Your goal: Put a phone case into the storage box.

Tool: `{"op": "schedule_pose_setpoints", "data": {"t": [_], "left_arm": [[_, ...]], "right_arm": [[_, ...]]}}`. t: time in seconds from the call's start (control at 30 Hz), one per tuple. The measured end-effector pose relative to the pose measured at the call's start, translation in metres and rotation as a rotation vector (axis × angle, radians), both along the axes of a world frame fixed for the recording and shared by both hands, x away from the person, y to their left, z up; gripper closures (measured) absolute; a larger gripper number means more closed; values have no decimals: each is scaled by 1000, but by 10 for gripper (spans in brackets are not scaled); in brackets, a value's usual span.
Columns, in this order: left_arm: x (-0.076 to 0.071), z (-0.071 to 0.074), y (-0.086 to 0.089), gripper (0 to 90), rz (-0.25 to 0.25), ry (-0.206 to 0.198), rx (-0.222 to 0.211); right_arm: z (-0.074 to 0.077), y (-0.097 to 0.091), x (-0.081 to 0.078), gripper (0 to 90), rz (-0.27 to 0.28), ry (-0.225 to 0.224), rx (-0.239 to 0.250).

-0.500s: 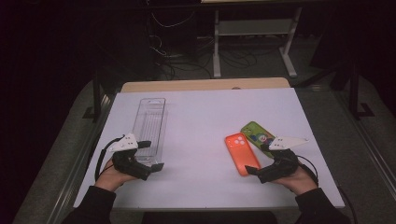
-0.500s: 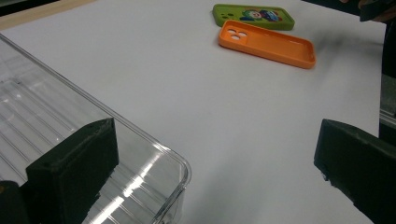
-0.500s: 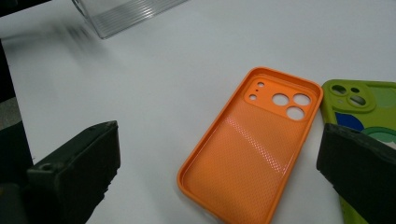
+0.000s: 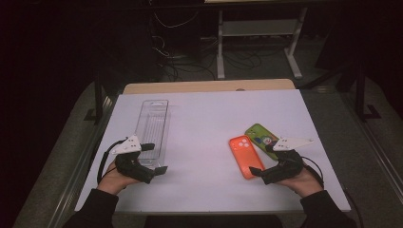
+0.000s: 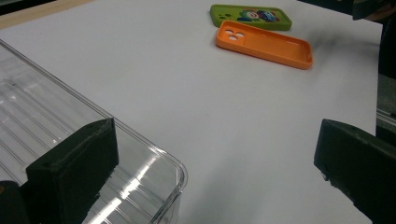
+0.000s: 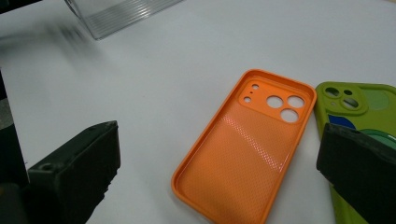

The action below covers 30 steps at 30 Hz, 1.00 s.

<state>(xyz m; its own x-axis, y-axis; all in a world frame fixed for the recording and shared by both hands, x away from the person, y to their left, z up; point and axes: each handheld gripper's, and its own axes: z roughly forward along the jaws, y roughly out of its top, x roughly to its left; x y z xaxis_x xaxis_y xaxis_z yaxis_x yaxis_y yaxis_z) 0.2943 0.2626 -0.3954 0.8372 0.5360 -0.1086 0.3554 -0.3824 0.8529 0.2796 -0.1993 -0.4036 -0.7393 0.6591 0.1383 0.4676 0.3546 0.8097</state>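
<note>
An orange phone case (image 4: 246, 156) lies hollow side up on the white table, right of centre. A green printed case (image 4: 260, 135) lies just behind it, touching or nearly so. My right gripper (image 4: 260, 160) is open at the orange case's near end. In the right gripper view its jaws stand wide either side of the orange case (image 6: 247, 144), with the green case (image 6: 359, 107) at the right. My left gripper (image 4: 159, 157) is open at the near end of a long clear ribbed tray (image 4: 153, 124). One jaw stands over the tray's corner (image 5: 140, 158), and both cases (image 5: 264, 42) lie far off.
The white table top (image 4: 204, 118) has bare room in the middle between the tray and the cases. A wooden edge (image 4: 209, 86) runs along the back. Beyond it the floor is dark, with cables and a desk frame (image 4: 256, 42).
</note>
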Motion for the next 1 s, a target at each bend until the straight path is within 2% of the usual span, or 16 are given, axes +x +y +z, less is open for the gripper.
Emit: {"op": "schedule_pose_setpoints", "data": {"t": [0.3,0.4,0.67,0.83,1.0], "left_arm": [[0,-1,-2,0,-5,1,-7],[1,-1,-2,0,-9,-1,-8],[0,-1,-3,0,-6,2,-13],[0,0,-2,0,-10,8,-5],[0,0,-2,0,-10,10,-6]], "right_arm": [[4,0,5,0,-15,4,-13],[4,2,10,0,-19,9,-29],[7,8,22,0,-27,18,-30],[9,11,32,32,-37,28,-37],[11,16,44,83,-61,58,-49]]}}
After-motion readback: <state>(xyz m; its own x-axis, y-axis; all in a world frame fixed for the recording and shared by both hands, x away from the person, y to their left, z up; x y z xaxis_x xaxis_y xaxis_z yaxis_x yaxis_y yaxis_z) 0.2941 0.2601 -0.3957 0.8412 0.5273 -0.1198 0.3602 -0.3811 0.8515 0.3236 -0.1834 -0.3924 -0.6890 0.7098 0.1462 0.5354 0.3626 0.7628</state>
